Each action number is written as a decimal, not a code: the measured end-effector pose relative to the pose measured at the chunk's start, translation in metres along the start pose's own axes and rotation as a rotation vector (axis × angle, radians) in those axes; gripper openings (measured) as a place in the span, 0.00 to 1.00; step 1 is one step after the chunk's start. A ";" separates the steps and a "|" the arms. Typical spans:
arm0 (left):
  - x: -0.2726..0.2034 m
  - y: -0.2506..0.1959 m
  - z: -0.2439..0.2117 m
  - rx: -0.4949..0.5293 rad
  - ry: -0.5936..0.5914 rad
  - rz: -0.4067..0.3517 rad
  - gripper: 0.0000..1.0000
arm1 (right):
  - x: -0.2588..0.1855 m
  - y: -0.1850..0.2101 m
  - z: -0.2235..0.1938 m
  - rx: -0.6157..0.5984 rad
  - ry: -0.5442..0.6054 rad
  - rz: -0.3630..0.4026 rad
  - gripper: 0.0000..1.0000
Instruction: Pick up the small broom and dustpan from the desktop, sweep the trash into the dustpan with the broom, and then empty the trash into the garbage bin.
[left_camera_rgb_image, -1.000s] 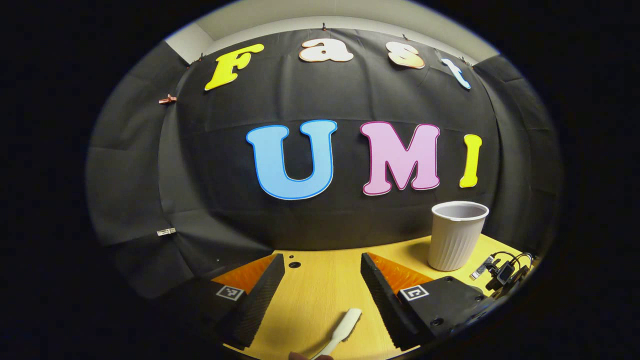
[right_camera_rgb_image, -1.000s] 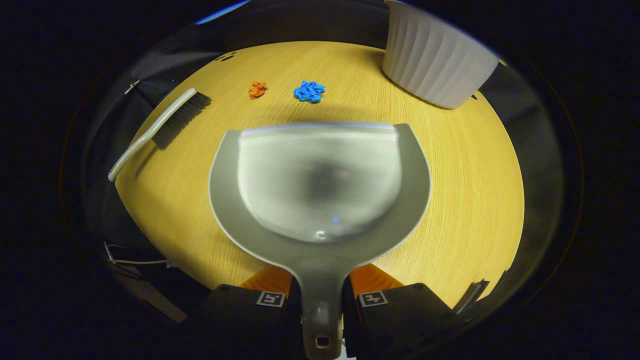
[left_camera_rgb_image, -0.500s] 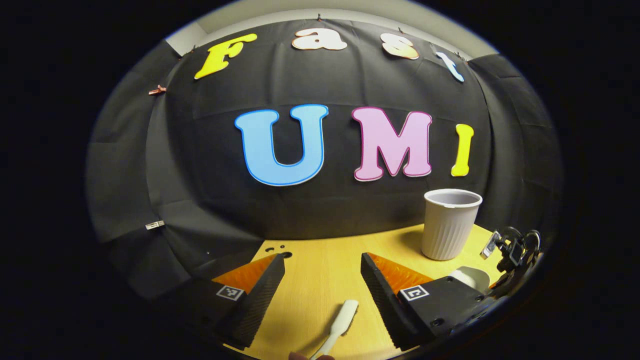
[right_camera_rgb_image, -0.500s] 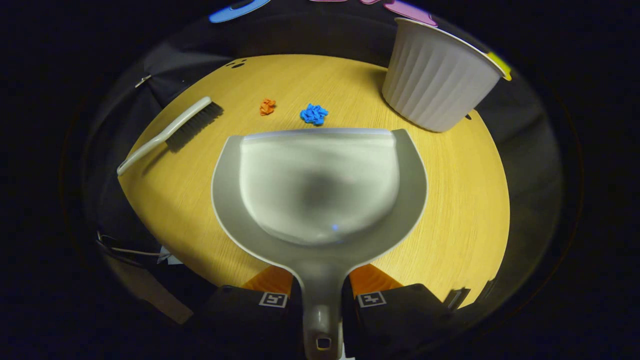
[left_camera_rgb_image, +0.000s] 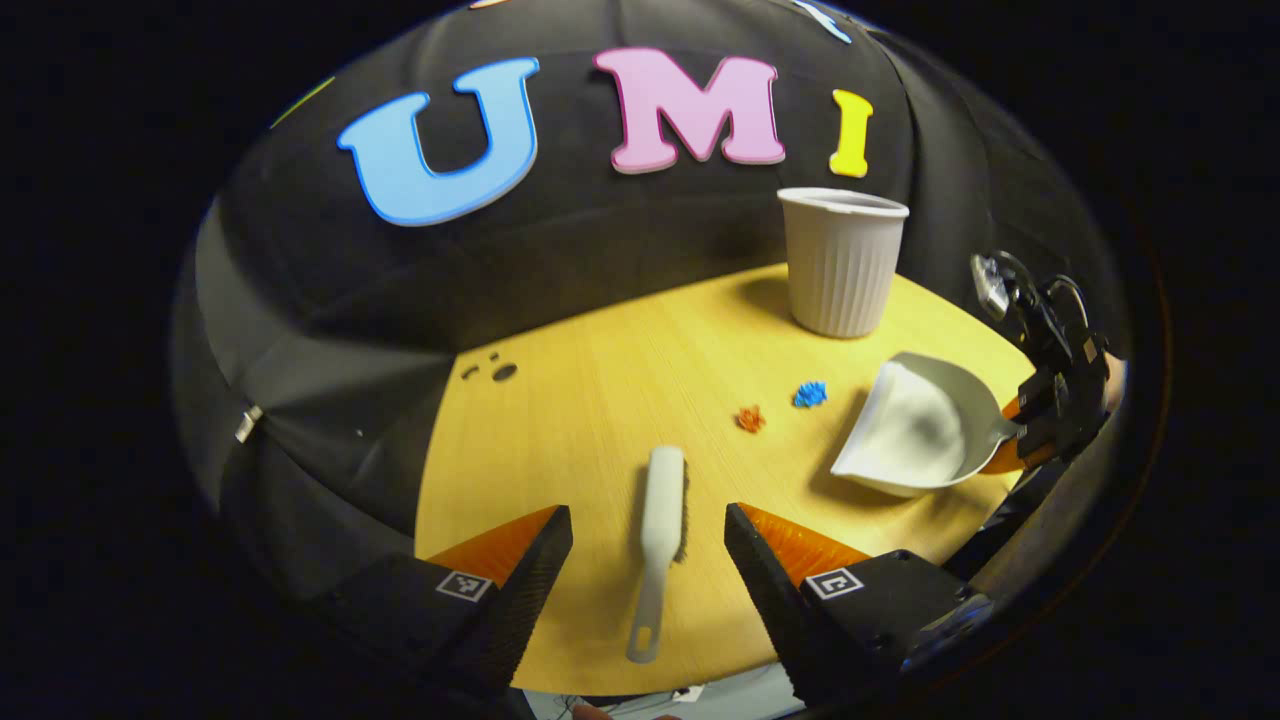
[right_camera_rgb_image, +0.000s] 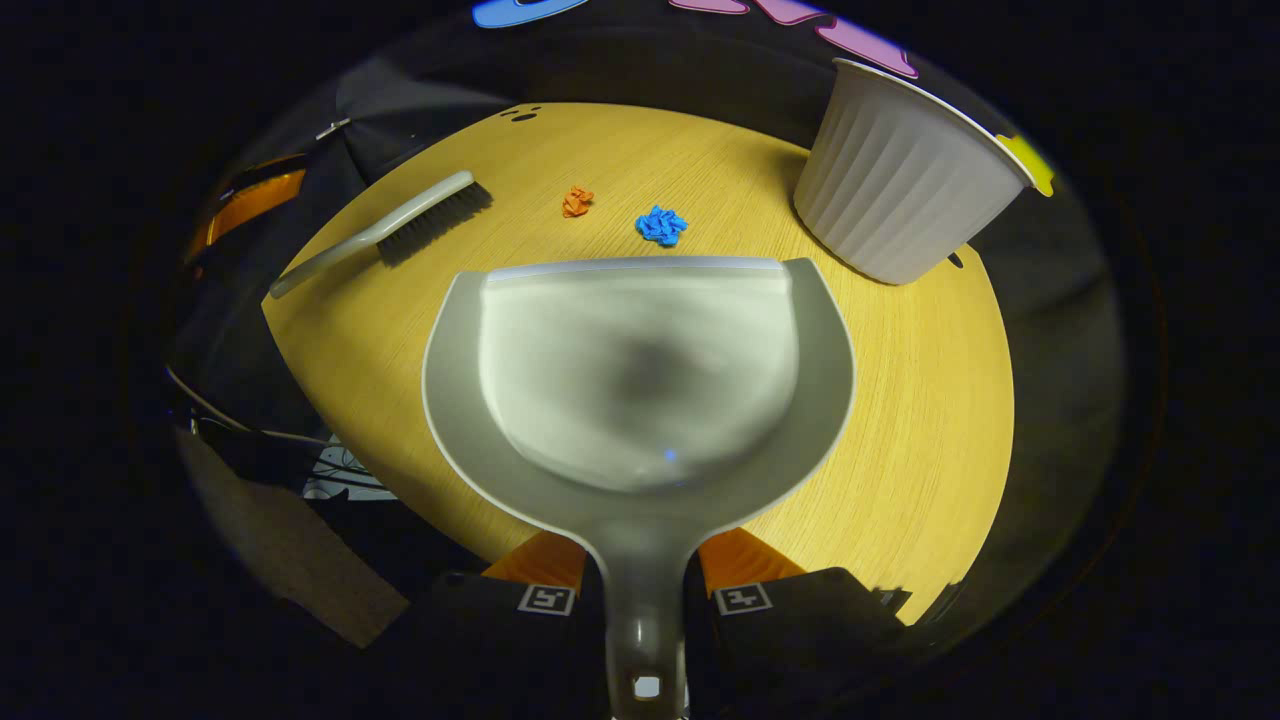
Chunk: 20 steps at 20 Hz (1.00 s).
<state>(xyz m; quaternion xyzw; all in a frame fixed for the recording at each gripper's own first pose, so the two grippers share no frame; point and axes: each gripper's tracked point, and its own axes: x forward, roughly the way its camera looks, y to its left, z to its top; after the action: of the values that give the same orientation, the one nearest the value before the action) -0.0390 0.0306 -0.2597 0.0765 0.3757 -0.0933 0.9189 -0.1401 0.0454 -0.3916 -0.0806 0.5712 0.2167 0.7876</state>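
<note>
**Inspector:** Two grippers to report. The right gripper (right_camera_rgb_image: 645, 590) is clenched on the handle of the pale grey plastic dustpan (right_camera_rgb_image: 640, 370), both fingers pressing the stem. The left gripper (left_camera_rgb_image: 648, 560) stands spread wide and holds nothing; the small white-handled broom with dark bristles (left_camera_rgb_image: 660, 530) lies flat on the yellow wooden desktop (left_camera_rgb_image: 580, 420), between and just ahead of its fingers.

**Assistant:** And the step in hand?

**Inspector:** In my judgement, taking up the broom. Lower the left gripper over the handle's slim lower stretch, behind the bristle head, fingers square across it, and close only once both sit level with the desktop. A hold too near the tail would likely let the head droop.

**Assistant:** Where is the trash?

**Inspector:** One crumpled orange scrap (left_camera_rgb_image: 748, 418) and one crumpled blue scrap (left_camera_rgb_image: 810, 394) lie near each other, ahead of the dustpan's lip and apart from it. The ribbed white bin (left_camera_rgb_image: 842, 262) stands beyond them near the black cloth wall.

**Assistant:** Any difference between views?

**Inspector:** The left gripper view shows the dustpan side-on, tilted and seemingly lifted off the desktop; the right gripper view shows its empty bowl and the grip.
</note>
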 end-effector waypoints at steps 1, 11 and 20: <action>0.006 -0.003 -0.012 -0.008 0.039 -0.022 0.98 | -0.001 -0.001 -0.001 -0.003 -0.001 0.002 0.36; 0.081 0.004 -0.098 -0.009 0.384 -0.059 0.92 | -0.009 -0.005 -0.011 -0.009 0.004 0.014 0.36; 0.112 0.003 -0.118 -0.011 0.504 -0.080 0.54 | -0.009 -0.008 -0.007 -0.002 0.026 0.015 0.36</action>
<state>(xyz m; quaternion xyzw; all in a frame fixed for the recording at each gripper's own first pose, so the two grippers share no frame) -0.0400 0.0454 -0.4220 0.0772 0.5963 -0.1057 0.7920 -0.1454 0.0336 -0.3865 -0.0799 0.5819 0.2219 0.7783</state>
